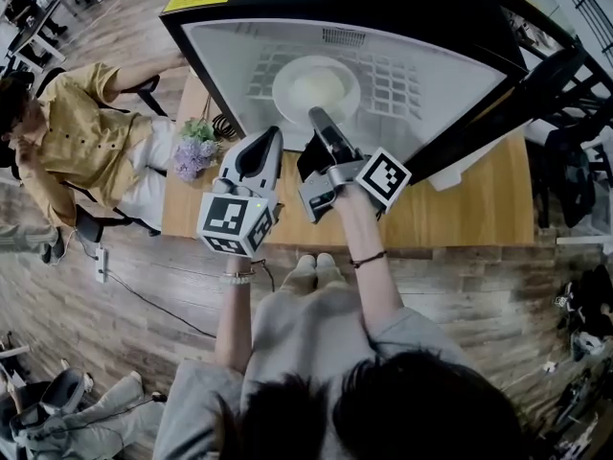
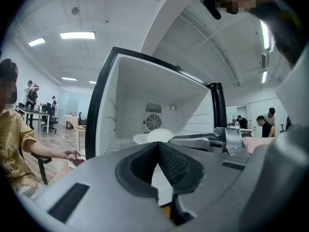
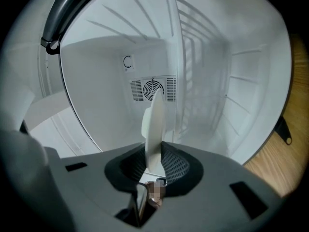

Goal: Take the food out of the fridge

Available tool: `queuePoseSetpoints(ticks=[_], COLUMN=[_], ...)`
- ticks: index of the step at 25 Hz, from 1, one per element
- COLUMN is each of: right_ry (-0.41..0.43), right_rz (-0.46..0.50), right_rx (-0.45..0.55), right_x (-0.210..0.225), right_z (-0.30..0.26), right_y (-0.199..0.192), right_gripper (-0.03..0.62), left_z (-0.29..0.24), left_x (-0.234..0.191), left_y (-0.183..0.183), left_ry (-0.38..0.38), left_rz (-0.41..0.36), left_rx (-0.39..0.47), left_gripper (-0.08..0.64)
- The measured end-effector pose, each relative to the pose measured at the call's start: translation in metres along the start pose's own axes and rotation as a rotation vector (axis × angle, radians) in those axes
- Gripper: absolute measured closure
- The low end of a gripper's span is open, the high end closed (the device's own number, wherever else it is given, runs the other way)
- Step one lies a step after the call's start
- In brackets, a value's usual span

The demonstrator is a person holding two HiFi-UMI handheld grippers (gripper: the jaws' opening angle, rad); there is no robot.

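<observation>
A white plate (image 1: 316, 89) with a pale mound of food sits on the wire shelf (image 1: 393, 80) inside the open fridge (image 1: 239, 56). My right gripper (image 1: 321, 118) reaches into the fridge, and its jaws are closed on the plate's near rim. In the right gripper view the plate (image 3: 154, 124) stands edge-on between the two pads of that gripper (image 3: 155, 161). My left gripper (image 1: 272, 138) waits outside the fridge mouth, left of the right one, shut and holding nothing. The left gripper view shows its own jaws (image 2: 157, 146) meeting, with the plate (image 2: 159, 135) and right gripper (image 2: 203, 140) beyond.
The fridge stands on a wooden table (image 1: 479, 209), its dark door (image 1: 536, 94) swung open to the right. A bunch of flowers (image 1: 196, 147) lies at the table's left edge. A person in a yellow shirt (image 1: 77, 142) sits left, hand near a small dish (image 2: 77, 162).
</observation>
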State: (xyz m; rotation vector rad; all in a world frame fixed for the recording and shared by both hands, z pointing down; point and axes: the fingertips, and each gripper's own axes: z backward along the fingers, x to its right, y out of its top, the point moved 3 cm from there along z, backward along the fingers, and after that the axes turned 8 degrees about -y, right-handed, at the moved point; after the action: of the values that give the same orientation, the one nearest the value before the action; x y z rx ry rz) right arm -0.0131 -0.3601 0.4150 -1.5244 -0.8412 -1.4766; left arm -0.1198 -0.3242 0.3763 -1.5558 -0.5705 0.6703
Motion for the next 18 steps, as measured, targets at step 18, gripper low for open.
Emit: queuePoseSetpoints(ticks=[18], right_ry=[0.035], right_rz=[0.028], right_rx=[-0.086], right_x=[-0.012], right_z=[0.037], right_y=[-0.004], right_gripper=[0.525], left_z=[0.011], left_x=[0.033], left_y=[0.008], left_ry=[-0.087], left_rz=[-0.044], left_rx=[0.030], left_gripper=[0.552])
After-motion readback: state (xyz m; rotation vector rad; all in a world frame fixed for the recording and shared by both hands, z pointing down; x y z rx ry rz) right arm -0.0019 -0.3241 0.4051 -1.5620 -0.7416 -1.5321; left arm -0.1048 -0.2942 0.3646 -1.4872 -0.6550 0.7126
